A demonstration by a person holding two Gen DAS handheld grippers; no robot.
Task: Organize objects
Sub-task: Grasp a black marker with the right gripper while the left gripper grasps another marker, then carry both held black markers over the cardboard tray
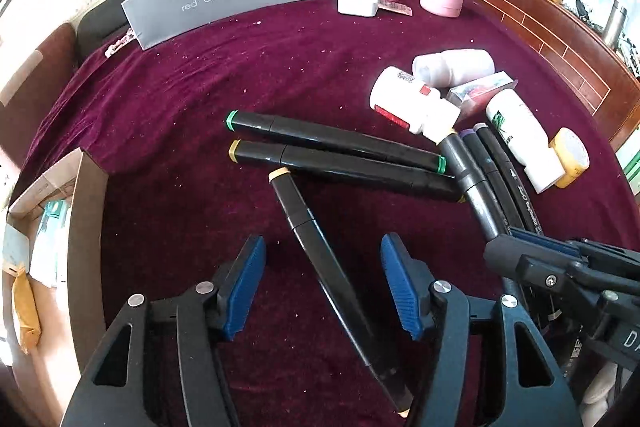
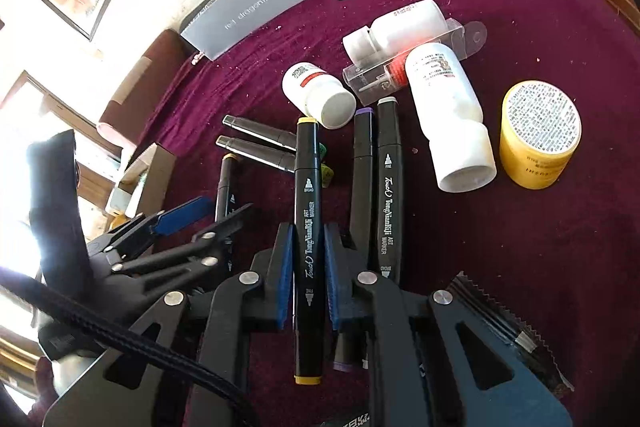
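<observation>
right hand-held gripper [image 2: 307, 267] clamps a yellow-capped marker [image 2: 308, 219]; left hand-held gripper [image 1: 323, 279] stands apart, straddling a peach-tipped marker [image 1: 320, 259], perhaps untouched, bare cloth [image 1: 180, 131] beyond.

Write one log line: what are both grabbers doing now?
left gripper: open over beige-capped black marker | right gripper: shut on yellow-capped black marker

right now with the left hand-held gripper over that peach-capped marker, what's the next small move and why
Probably close the left hand-held gripper on the peach-capped marker: its barrel already lies between the open blue pads without touching them. The right hand-held gripper is already clamped on the yellow-capped marker, so that side needs nothing.
</observation>
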